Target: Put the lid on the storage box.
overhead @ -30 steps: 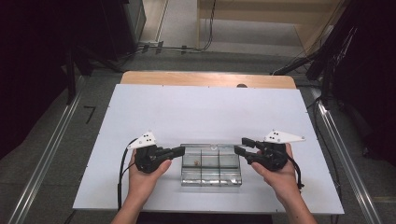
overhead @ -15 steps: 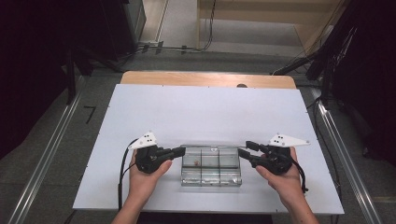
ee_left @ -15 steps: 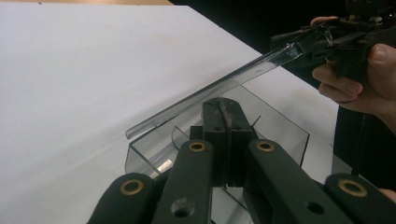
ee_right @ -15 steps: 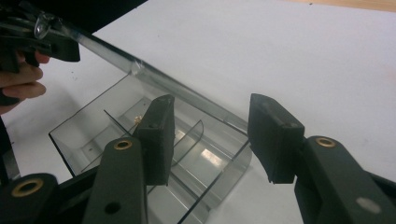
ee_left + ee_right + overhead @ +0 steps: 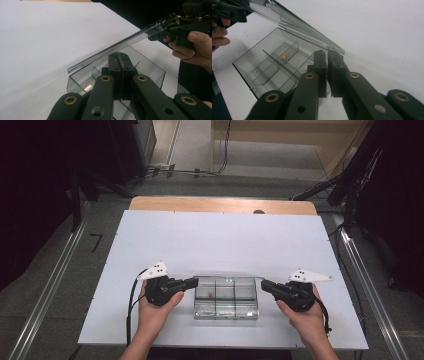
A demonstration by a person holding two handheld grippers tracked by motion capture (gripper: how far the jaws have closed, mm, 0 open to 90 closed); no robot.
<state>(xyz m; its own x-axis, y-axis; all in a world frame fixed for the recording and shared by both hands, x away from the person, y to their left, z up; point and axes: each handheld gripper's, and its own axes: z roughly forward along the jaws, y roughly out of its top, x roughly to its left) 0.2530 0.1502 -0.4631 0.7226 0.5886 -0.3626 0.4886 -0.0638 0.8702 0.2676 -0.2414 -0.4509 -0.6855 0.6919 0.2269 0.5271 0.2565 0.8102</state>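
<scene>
The clear box [image 5: 225, 307] sits between the tongs with its lid [image 5: 112, 47] half raised; the left gripper [image 5: 194, 281] is clenched at its wall, and the right gripper [image 5: 263, 284], jaws just closed, apparently pinches the lid's end, so full opening likely remains.

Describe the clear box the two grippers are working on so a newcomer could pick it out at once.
On the white table, look at the near edge, midway between the person's two hands. There sits the clear plastic box, divided into small compartments, its transparent lid raised. Nothing else on the table is see-through, and one compartment holds a tiny brownish item.
</scene>
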